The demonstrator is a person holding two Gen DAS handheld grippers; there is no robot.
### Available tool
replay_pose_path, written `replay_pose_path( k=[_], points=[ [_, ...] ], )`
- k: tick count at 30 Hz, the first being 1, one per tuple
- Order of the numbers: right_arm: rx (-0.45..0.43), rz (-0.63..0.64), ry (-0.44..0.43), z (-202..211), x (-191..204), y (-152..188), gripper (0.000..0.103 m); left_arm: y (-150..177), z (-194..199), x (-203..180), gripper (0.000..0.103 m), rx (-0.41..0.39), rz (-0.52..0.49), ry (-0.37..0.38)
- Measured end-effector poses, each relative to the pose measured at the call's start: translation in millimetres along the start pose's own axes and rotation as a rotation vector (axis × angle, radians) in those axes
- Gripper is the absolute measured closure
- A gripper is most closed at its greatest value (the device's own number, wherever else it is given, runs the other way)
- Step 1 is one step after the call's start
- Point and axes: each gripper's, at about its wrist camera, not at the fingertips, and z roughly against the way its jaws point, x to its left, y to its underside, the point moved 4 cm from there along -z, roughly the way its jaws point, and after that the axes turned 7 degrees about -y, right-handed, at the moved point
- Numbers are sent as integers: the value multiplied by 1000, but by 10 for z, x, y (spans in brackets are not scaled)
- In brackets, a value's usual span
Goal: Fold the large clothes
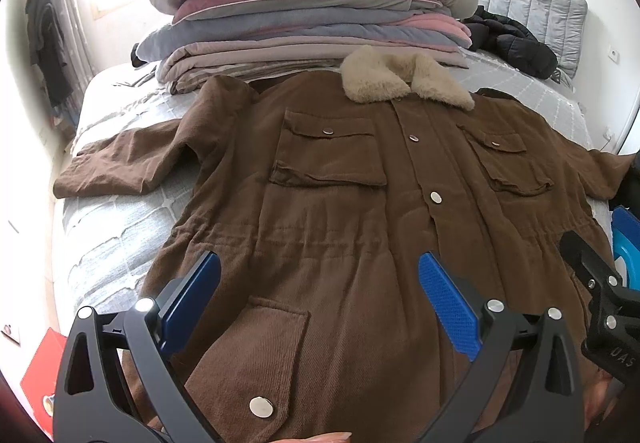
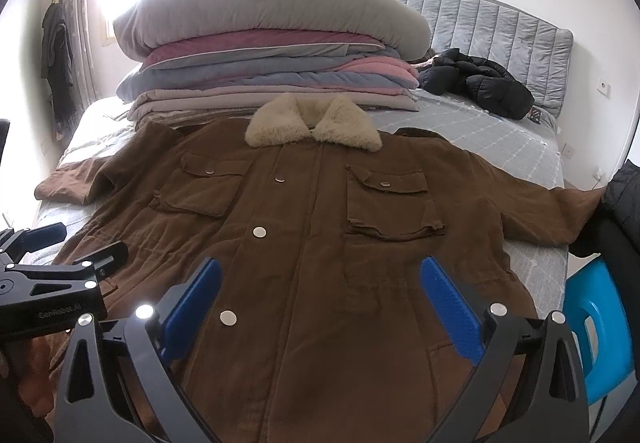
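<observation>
A large brown coat (image 1: 340, 211) (image 2: 312, 243) lies flat and face up on the bed, buttoned, with a cream fur collar (image 1: 404, 79) (image 2: 312, 123) at the far end and both sleeves spread sideways. My left gripper (image 1: 320, 275) hovers open over the coat's lower left half, nothing between its blue pads (image 1: 448, 307). My right gripper (image 2: 320, 279) hangs open over the lower right half, also holding nothing. Each gripper shows at the edge of the other's view: the right gripper (image 1: 600, 283), the left gripper (image 2: 60, 263).
A tall stack of folded quilts and blankets (image 1: 304, 11) (image 2: 268, 43) fills the far side of the bed. A black puffer jacket (image 1: 508, 39) (image 2: 476, 83) lies by the grey headboard (image 2: 500, 23). A blue plastic chair (image 2: 600, 331) stands right of the bed, a red box (image 1: 40, 367) at left.
</observation>
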Motion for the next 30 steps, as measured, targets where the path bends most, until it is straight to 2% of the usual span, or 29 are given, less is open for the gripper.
replay_pose_path(
  k=[21, 24, 27, 30],
  points=[
    [3, -5, -14, 2, 4, -9, 7, 29, -30, 2, 8, 13, -1, 0],
    [-29, -15, -24, 75, -40, -47, 7, 28, -30, 4, 8, 13, 0, 1],
    [-110, -66, -3, 291, -276, -168, 7, 38, -49, 21, 8, 21, 7, 1],
    [-159, -181, 59, 499, -844, -248, 7, 36, -65, 62, 8, 27, 13, -1]
  ],
)
